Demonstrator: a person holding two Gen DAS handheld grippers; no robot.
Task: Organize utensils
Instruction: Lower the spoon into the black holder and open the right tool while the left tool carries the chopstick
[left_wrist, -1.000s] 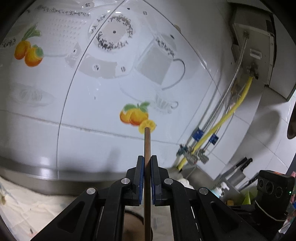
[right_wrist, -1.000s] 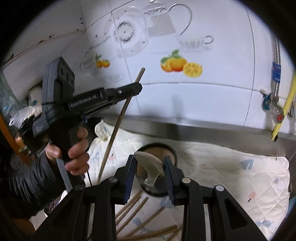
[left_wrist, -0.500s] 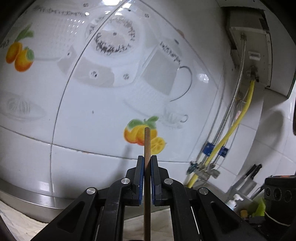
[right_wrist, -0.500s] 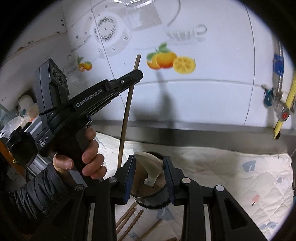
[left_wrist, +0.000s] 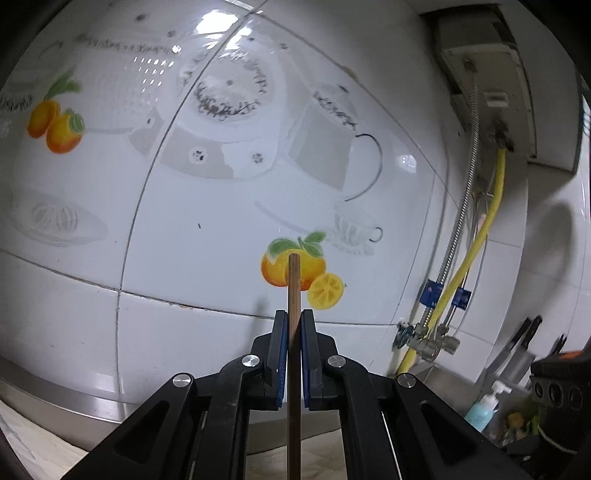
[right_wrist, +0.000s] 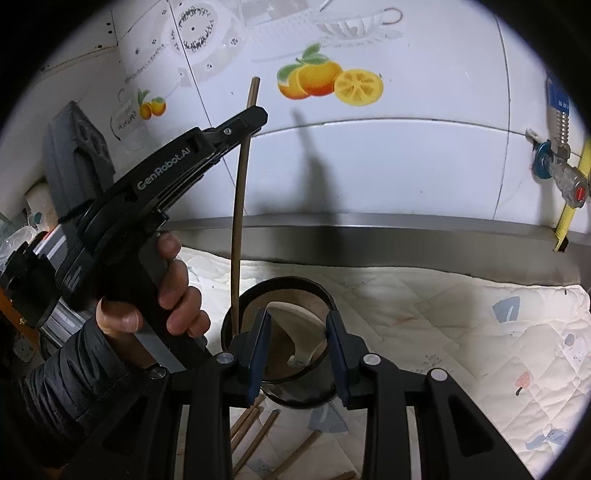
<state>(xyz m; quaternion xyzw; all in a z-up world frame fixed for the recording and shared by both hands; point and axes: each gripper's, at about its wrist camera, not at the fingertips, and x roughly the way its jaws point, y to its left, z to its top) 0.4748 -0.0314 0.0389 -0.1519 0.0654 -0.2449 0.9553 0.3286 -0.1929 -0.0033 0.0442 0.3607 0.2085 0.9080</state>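
On the left, a hand (right_wrist: 155, 295) in a dark puffy sleeve (right_wrist: 62, 373) holds the left gripper (left_wrist: 294, 325). Its two fingers are pressed together on one brown chopstick (left_wrist: 294, 288). The stick stands almost straight up. In the right wrist view its low end dips just inside the rim of one round dark cup (right_wrist: 280, 295).

The cup sits on a pale quilted cloth (right_wrist: 461, 332) that covers the surface. In front of the cup, the right gripper (right_wrist: 297, 345) pinches one cream spoon (right_wrist: 295, 328) between its two blue pads. The pads are a little way apart, with the spoon in the gap. The spoon is over the mouth of the cup. I cannot tell if it touches the cup.

Below the cup, more chopsticks (right_wrist: 255, 435) lie flat on the cloth. About four or five show, but the gripper hides part of them, so I cannot count them for sure.

Behind it all is a white tile wall (left_wrist: 184, 240) with pictures of oranges (left_wrist: 295, 269) on it. On the right, one yellow hose (left_wrist: 480, 240) and one silver hose (left_wrist: 458, 221) run down the wall side by side. Low on the far right stands one blue pump bottle (left_wrist: 484, 406).
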